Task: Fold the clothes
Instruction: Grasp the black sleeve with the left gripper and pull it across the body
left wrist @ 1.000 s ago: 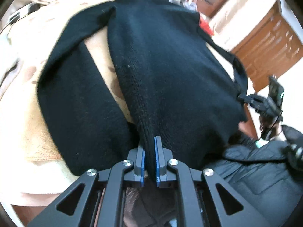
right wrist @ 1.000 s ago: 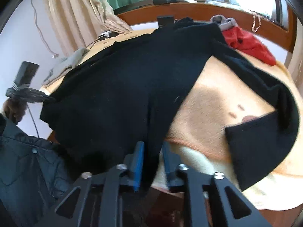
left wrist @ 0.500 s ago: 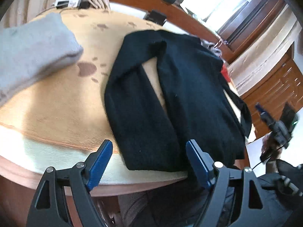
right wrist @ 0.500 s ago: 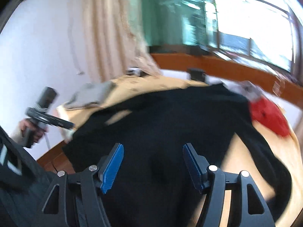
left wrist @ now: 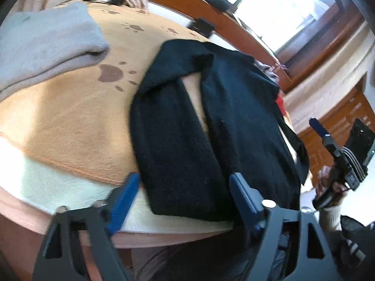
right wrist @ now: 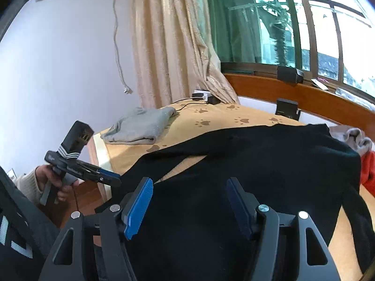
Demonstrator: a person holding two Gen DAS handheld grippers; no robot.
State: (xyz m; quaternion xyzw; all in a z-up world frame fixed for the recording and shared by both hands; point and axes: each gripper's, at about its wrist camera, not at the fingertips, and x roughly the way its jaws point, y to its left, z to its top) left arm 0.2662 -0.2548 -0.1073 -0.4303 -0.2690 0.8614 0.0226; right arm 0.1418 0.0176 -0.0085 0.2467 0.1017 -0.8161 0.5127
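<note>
Black knit sweater (left wrist: 211,121) looks soft, limp; best gripped at the 6 o'clock hem. Left tool (left wrist: 185,201) closing, empty; right tool (right wrist: 189,208) open, empty.

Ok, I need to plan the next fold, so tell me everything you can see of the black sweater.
The black sweater is a dark, fuzzy knit lying flat on the tan paw-print blanket. One sleeve runs beside the body, with a narrow wedge of blanket showing between them. Its hem reaches the near edge of the bed. The far sleeve trails off the other side. Neither gripper touches it; a red garment lies at its far side.
</note>
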